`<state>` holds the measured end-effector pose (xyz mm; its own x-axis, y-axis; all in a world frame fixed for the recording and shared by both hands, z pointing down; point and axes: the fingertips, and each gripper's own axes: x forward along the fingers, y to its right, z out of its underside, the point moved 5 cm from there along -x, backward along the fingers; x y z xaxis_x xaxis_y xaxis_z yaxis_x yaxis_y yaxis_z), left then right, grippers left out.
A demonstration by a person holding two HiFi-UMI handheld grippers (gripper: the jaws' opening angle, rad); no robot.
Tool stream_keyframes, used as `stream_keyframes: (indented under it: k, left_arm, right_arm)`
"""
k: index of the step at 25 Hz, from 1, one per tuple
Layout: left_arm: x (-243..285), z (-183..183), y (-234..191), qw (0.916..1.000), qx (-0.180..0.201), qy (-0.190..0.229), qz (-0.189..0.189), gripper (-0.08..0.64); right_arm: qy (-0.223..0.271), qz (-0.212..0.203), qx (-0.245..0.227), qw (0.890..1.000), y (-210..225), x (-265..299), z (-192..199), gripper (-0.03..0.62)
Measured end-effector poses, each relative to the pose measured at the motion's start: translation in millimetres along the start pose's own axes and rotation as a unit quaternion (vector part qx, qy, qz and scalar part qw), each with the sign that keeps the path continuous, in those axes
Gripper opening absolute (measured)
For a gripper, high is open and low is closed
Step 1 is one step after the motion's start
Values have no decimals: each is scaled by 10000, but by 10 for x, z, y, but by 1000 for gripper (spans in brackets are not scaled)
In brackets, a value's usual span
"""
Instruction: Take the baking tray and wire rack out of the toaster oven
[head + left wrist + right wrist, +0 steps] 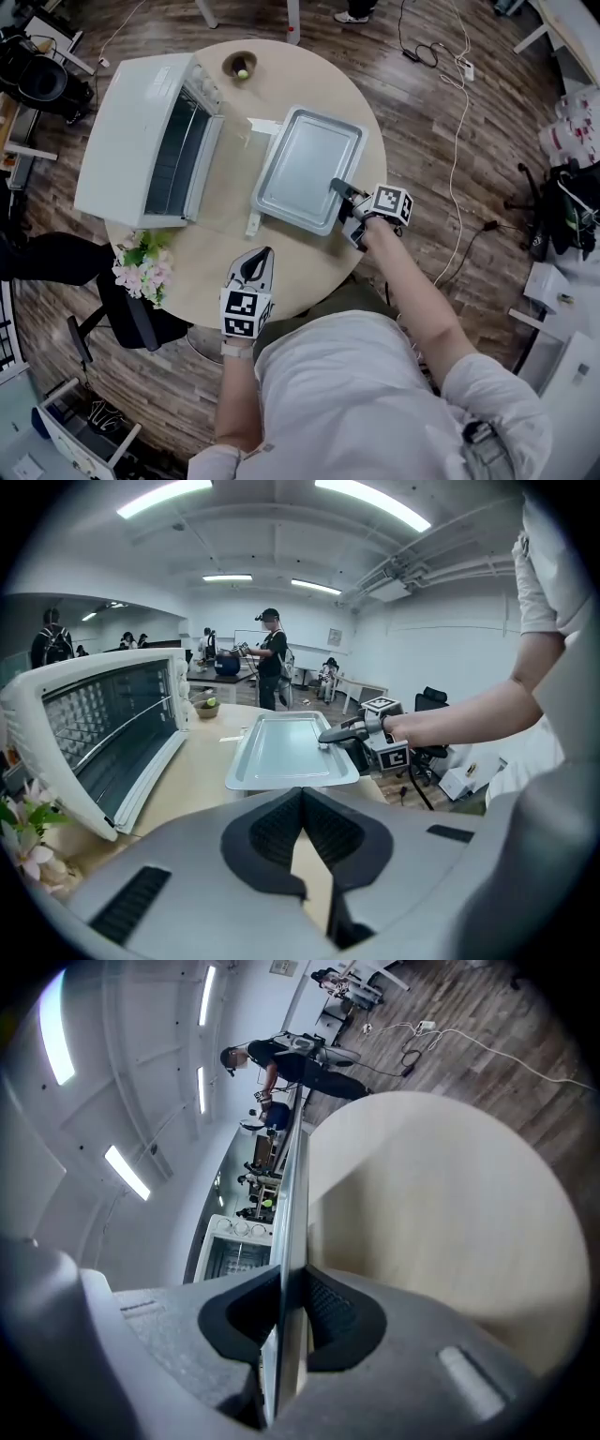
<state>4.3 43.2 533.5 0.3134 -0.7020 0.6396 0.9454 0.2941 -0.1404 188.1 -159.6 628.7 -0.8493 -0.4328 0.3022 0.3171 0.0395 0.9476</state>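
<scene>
The silver baking tray [305,169] is out of the white toaster oven [122,131] and lies over the round table, its left edge above the lowered glass door [225,173]. My right gripper [339,187] is shut on the tray's near right rim. In the right gripper view the rim [292,1185] runs edge-on between the pads of that gripper [286,1288]. Thin rack bars [103,728] show inside the oven cavity. My left gripper [265,253] hovers at the table's front edge, tips together and holding nothing. Seen from the left gripper [302,794], the tray [286,752] lies ahead.
A small bowl [241,66] with a green fruit stands at the table's far edge. Artificial flowers [142,267] lie at the near left rim. An office chair [122,319] is below the table edge. Cables [450,56] run across the wooden floor. People stand in the background.
</scene>
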Motion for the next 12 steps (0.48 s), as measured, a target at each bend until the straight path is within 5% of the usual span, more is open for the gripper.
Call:
stream_keyframes:
  k: [12]
  left_arm:
    - [333,-103,274,9980,359,-262,459,0]
  right_arm:
    - [170,606,-176,9979,541,-682,-348,60]
